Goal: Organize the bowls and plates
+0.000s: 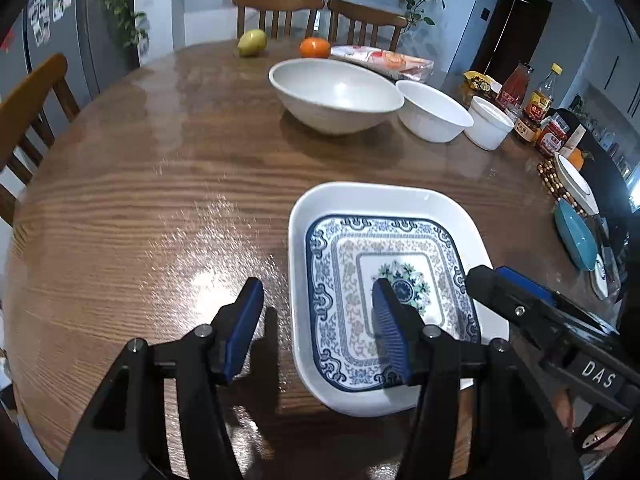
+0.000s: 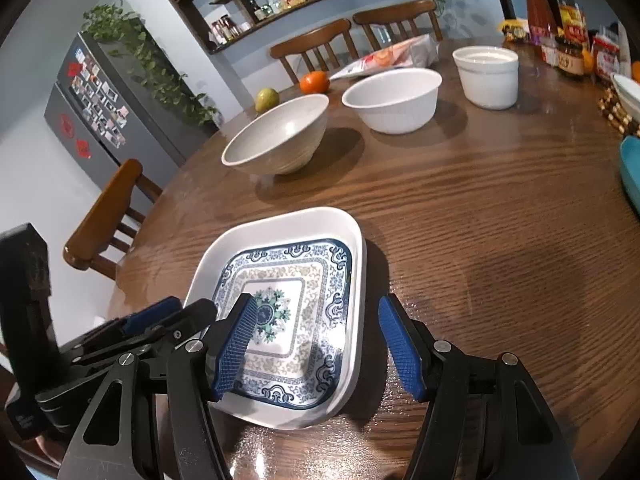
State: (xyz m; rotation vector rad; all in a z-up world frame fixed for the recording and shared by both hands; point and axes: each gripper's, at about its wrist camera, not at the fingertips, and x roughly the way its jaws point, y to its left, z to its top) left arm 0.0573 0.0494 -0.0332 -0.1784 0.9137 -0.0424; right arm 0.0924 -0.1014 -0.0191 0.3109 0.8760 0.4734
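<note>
Patterned plate (image 2: pixel 280 320) inside white dish (image 2: pixel 344 236)

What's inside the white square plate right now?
A blue-patterned plate lies nested flat in the white square plate. Tool fingers from both sides cover parts of it, so whether anything small lies beneath them cannot be seen.

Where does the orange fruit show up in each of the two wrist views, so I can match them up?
Left wrist view: the orange sits at the table's far edge, top centre, right of the yellow-green fruit.
Right wrist view: the orange is upper centre, behind the gap between the two nearest bowls.
Shared landmark: the big grey-white bowl, in front of the orange in both views.
</note>
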